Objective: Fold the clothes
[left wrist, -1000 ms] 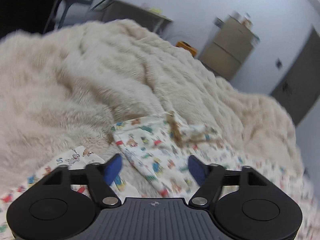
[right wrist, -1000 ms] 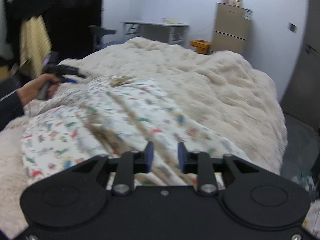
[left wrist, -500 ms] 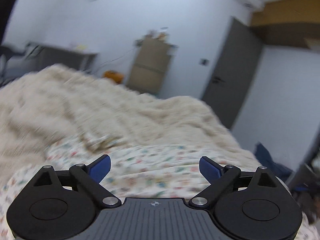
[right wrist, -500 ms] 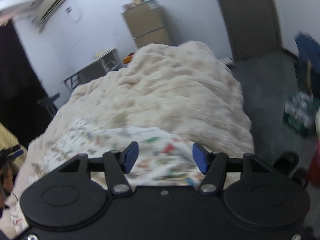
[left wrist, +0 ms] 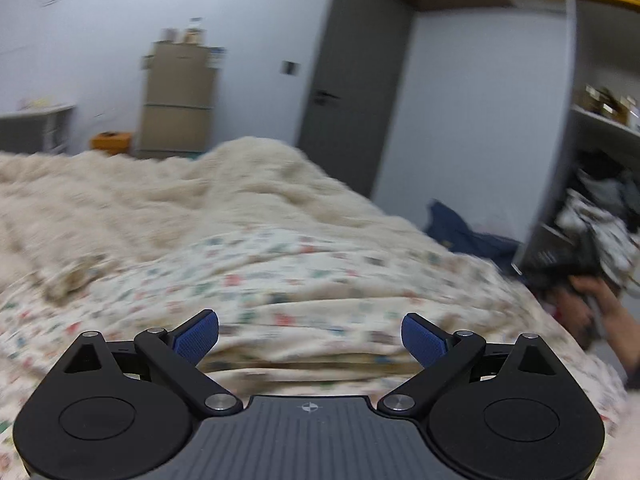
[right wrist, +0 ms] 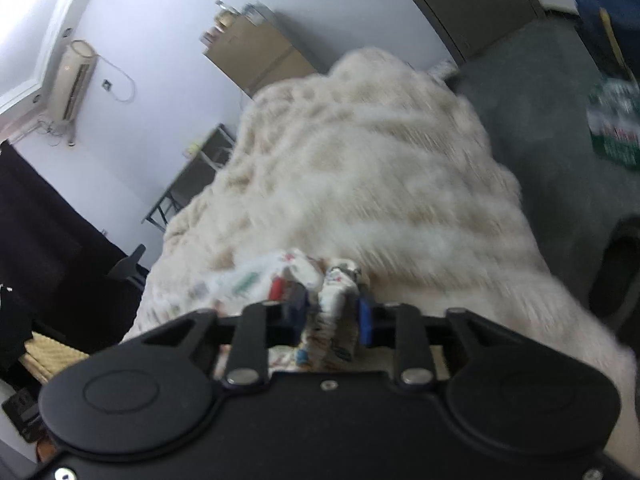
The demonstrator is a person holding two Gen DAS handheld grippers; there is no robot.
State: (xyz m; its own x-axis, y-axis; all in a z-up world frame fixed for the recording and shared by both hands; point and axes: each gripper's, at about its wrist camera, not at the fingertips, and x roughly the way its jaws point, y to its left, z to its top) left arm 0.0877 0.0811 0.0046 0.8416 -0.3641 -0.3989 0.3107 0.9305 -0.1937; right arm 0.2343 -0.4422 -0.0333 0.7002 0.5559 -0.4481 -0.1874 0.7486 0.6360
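Item: printed garment, cream cloth with small coloured figures. It lies spread on a fluffy cream blanket and reaches from the fingers of the left gripper out toward 12 o'clock in the left wrist view. That gripper's blue pads stand wide apart above the cloth, with nothing pinched between them.

Right gripper: its jaws are closing, and a bunched fold of the same printed garment sits between the pads and is squeezed there. More of the cloth trails toward 9 o'clock. At 3 o'clock in the left wrist view a hand grips this tool.

Writing: none can be read, since the frames are blurred.

Surroundings:
- Tan cabinet at 11 o'clock
- Grey door at 12 o'clock
- Shelving at 2 o'clock
- Grey floor
- Wall air conditioner, seen in the right wrist view
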